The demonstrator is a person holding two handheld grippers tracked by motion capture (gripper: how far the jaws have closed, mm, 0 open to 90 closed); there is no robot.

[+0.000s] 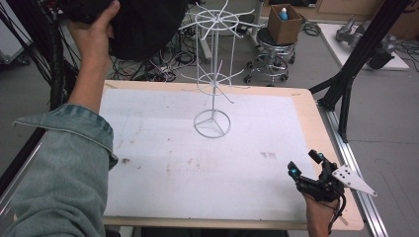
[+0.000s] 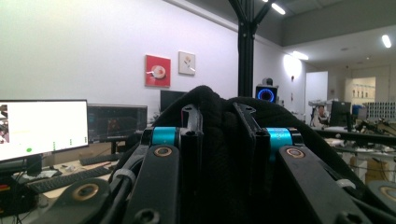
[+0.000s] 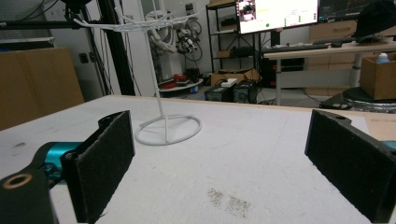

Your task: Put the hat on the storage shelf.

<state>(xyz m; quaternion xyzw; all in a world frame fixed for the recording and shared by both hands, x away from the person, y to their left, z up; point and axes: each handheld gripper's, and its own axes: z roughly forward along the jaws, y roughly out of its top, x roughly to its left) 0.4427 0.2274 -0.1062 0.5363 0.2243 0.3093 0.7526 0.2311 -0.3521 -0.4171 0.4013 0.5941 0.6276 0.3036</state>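
Black knitted cloth (image 2: 219,140) sits pinched between the nearly closed jaws of the left gripper (image 2: 219,135), lifted high beyond the bench (image 1: 148,197), probably to hang on the white wire rack (image 1: 212,84). At the near right corner, the right gripper (image 1: 306,164) rests wide open, empty.

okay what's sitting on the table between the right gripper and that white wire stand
Nothing: in the right gripper view, bare white table with faint smudges runs from the open right gripper to the white wire stand.
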